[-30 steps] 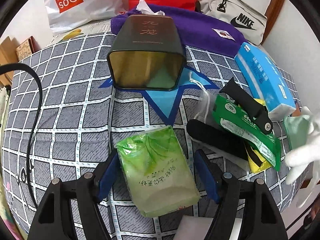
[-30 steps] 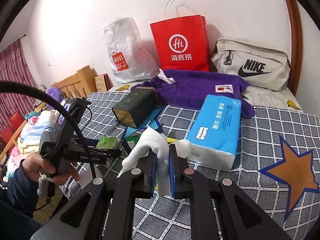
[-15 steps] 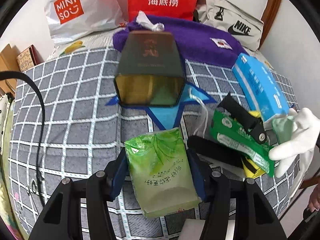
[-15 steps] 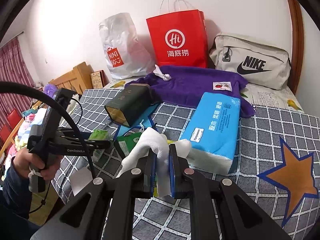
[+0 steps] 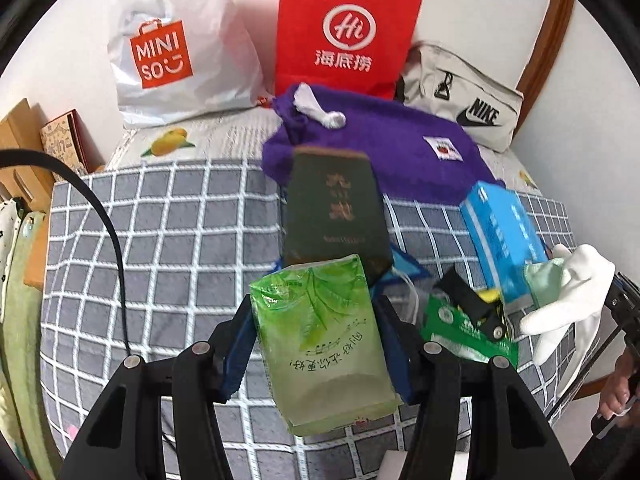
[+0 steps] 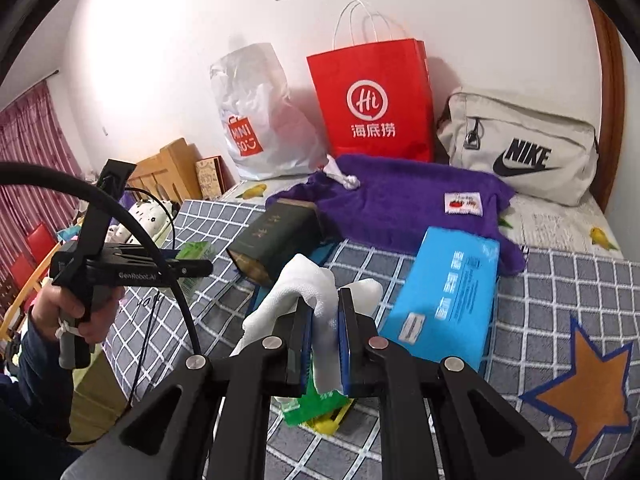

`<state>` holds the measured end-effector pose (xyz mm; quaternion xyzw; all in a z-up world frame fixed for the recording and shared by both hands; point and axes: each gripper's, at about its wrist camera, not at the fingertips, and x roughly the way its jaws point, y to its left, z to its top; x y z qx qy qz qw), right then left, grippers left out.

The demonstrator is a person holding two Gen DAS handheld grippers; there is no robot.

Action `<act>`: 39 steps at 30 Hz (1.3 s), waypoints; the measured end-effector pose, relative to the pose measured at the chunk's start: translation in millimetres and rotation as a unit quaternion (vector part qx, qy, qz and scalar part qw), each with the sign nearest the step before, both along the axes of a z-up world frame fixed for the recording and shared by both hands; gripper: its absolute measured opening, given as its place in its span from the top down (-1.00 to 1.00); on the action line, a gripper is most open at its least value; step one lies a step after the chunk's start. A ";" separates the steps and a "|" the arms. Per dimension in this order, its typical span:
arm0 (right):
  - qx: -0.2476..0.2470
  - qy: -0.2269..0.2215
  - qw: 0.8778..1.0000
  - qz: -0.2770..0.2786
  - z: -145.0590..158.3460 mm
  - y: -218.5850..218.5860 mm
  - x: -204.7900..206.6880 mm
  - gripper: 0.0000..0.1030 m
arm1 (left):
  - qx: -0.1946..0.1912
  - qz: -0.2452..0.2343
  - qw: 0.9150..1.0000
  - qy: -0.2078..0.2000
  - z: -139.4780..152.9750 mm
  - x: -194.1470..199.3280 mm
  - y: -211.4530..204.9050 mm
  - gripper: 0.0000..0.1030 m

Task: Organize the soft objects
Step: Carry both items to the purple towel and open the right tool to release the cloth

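My left gripper (image 5: 316, 320) is shut on a green soft tissue pack (image 5: 324, 332), with its blue pads pressed to both sides, and holds it above the grey checked bedspread (image 5: 168, 232). The right wrist view shows the same pack (image 6: 196, 250) in that gripper (image 6: 192, 269), which a hand grasps at the left. My right gripper (image 6: 324, 314) is shut on a white glove (image 6: 312, 284) that bulges out above its pads. In the left wrist view the glove (image 5: 572, 292) hangs at the right edge.
A dark green tin (image 5: 336, 208) lies on its side mid-bed, with a purple towel (image 5: 392, 144) behind it. A blue tissue pack (image 6: 448, 292), a green packet (image 5: 460, 328) and a black strap (image 5: 468, 300) lie to the right. Red, white and Nike bags line the wall.
My left gripper closed on the green pack and lifted it off the bedspread toward the tin. The right gripper, still clamped on the glove, drifted a little.
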<state>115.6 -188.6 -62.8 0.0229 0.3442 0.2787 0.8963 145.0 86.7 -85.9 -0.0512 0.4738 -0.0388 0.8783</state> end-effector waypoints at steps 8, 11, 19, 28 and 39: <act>-0.021 -0.013 0.999 -0.024 19.4 -8.4 32.0 0.78 | 0.020 0.008 1.000 -0.018 28.5 23.9 22.9 -0.07; -0.028 -0.016 0.999 -0.033 27.7 -13.5 48.7 0.78 | 0.027 0.016 0.999 -0.023 36.2 36.3 32.5 -0.07; -0.040 -0.005 0.997 -0.065 32.9 -23.6 103.9 0.78 | 0.029 0.010 0.999 -0.023 38.2 76.8 44.9 -0.07; -0.045 0.015 0.995 -0.087 19.5 -20.4 169.4 0.78 | -0.005 -0.010 1.000 -0.012 27.2 126.1 43.6 -0.07; -0.094 0.038 0.990 -0.100 -14.2 -10.5 239.7 0.77 | -0.006 -0.025 1.000 -0.012 25.6 176.6 30.5 -0.07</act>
